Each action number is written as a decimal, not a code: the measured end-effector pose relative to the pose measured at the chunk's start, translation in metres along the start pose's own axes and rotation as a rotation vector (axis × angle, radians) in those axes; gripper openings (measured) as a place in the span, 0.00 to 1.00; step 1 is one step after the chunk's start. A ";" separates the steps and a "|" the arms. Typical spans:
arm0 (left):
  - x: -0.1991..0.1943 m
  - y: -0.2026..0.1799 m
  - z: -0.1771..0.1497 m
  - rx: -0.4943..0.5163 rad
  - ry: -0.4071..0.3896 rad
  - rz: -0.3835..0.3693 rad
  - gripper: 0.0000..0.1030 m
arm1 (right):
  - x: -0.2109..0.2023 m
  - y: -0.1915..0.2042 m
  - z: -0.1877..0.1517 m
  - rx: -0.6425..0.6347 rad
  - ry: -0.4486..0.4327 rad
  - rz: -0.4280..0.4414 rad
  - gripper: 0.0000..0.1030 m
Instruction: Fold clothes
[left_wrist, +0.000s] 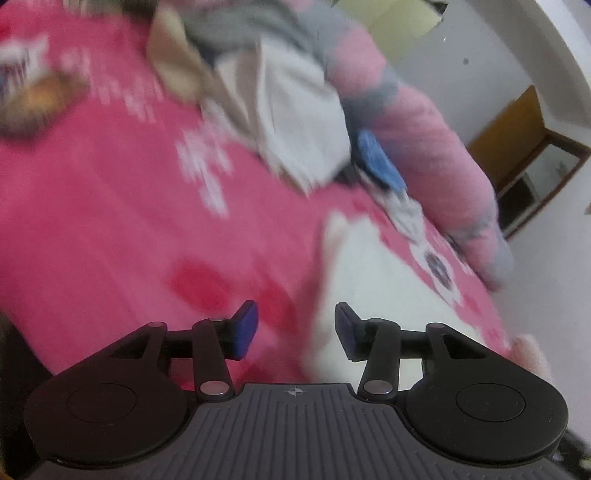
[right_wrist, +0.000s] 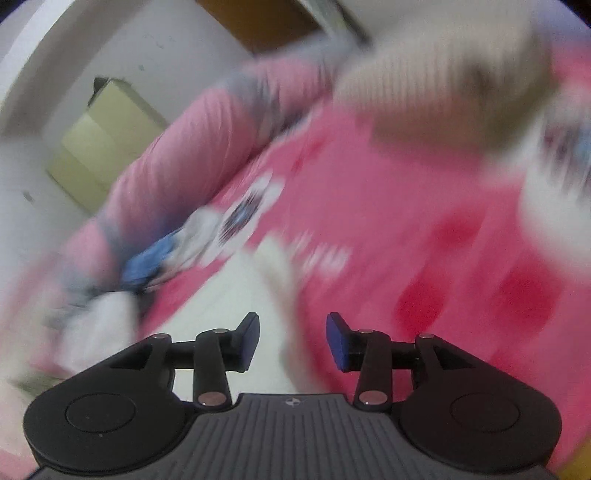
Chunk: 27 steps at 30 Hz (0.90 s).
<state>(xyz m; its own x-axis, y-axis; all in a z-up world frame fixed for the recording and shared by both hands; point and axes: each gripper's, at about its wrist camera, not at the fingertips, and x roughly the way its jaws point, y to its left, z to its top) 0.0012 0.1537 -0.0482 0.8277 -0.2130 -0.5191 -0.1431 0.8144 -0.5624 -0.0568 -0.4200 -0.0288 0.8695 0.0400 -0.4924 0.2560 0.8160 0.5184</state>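
Both views are heavily motion-blurred; fine detail cannot be made out.

Left gripper (left_wrist: 295, 330): jaws spread wide apart, blue pads facing each other, nothing held between them. It hangs above the bed covered by a bright pink printed sheet (left_wrist: 110, 206), with the edge of a flat cream-white garment (left_wrist: 376, 280) directly ahead of its right finger.

Right gripper (right_wrist: 291, 341): jaws likewise parted and empty. The same cream-white garment (right_wrist: 236, 291) lies on the pink printed sheet (right_wrist: 406, 206) just ahead, its edge running between the fingers.

A heap of unfolded clothes in white, beige and grey (left_wrist: 280, 110) sits farther back on the bed, well apart from the left gripper. A small blue cloth item (left_wrist: 380, 162) lies just beside the heap, against a long rolled pink-and-grey quilt (left_wrist: 436, 140) that runs along the bed's far edge. In the right view the blue cloth item (right_wrist: 147, 262) and the quilt (right_wrist: 177, 155) appear to the left.

A brown wooden piece of furniture (left_wrist: 517, 140) stands at the white wall beyond.
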 end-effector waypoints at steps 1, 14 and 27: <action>0.001 -0.005 0.004 0.016 -0.006 -0.011 0.45 | -0.004 0.007 0.002 -0.041 -0.026 -0.015 0.36; 0.094 -0.066 -0.021 0.294 0.072 -0.086 0.33 | 0.075 0.087 -0.068 -0.611 0.026 -0.159 0.15; 0.141 -0.101 -0.005 0.416 0.101 0.006 0.39 | 0.154 0.101 -0.043 -0.625 0.041 -0.175 0.14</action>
<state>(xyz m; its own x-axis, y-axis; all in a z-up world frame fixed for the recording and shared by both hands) 0.1297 0.0385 -0.0681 0.7673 -0.2423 -0.5938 0.1003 0.9598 -0.2622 0.0845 -0.3067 -0.0820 0.8173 -0.1125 -0.5651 0.0880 0.9936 -0.0707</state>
